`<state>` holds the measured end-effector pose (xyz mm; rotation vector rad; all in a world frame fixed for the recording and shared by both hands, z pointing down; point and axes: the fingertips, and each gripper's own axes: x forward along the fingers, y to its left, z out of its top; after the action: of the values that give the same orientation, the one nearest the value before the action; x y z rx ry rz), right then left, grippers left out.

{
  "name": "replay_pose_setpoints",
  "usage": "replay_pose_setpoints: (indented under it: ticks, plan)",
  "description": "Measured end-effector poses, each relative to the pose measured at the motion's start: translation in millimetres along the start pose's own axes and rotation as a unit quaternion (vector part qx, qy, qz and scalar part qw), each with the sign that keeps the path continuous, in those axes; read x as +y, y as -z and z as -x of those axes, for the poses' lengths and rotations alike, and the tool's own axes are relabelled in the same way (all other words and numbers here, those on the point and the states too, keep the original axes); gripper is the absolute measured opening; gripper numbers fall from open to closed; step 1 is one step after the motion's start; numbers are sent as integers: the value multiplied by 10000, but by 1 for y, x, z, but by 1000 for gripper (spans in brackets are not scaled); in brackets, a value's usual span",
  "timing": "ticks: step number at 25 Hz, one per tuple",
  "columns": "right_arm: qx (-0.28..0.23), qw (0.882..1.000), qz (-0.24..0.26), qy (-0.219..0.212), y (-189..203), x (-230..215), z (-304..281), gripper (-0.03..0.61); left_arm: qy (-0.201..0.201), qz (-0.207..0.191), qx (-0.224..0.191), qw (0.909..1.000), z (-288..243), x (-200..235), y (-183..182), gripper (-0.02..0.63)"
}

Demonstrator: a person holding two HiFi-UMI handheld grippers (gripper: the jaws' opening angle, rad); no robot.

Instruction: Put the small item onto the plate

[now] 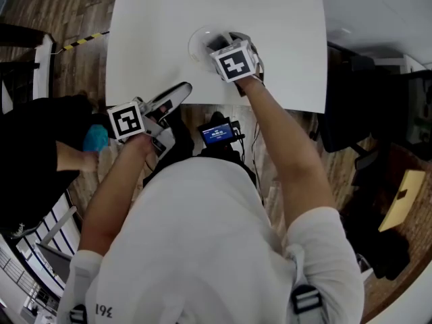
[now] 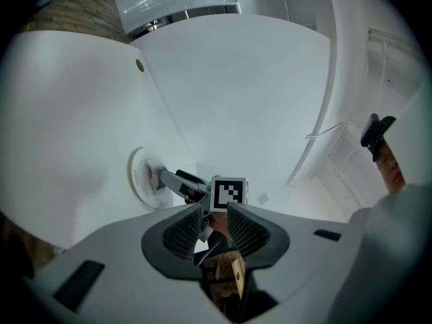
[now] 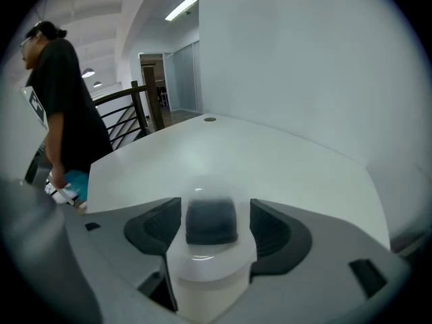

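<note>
A white plate [image 1: 196, 44] lies on the white table [image 1: 277, 19] near its front edge; in the left gripper view the plate [image 2: 137, 181] shows edge-on. My right gripper [image 1: 220, 44] hangs over the plate, and its fingers [image 2: 167, 179] reach to the plate's middle. Between its jaws sits the small item [image 3: 211, 223], a blurred whitish round body with a dark top, and the right gripper [image 3: 216, 216] is shut on it. My left gripper [image 1: 181, 89] rests at the table's front edge, below and left of the plate. The left gripper [image 2: 216, 211] has its jaws almost together, holding nothing.
A person in black [image 1: 30, 154] stands left of the table with a blue thing [image 1: 95, 138] in hand, also seen as the person [image 3: 67, 106] in the right gripper view. A small lit screen [image 1: 217, 133] sits below the table's front edge. Dark furniture [image 1: 351, 113] stands at the right.
</note>
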<state>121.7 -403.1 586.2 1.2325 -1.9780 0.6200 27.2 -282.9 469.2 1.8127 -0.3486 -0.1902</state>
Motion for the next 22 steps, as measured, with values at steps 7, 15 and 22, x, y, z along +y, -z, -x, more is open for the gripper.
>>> replay_pose_setpoints:
  ticks: [7,15,22]
  plan:
    - [-184,9997,-131,43,-4,-1,20,313,197,-77,6,9998,-4,-14,-4,117]
    - [-641,9965,-541,37,-15,-9,57,313,539,-213,-48,9983,-5,-39,-11,117]
    - [-1149,9892,-912,-60,-27,-1,95,228,823,-324,-268,9957,4,-71,-26,117]
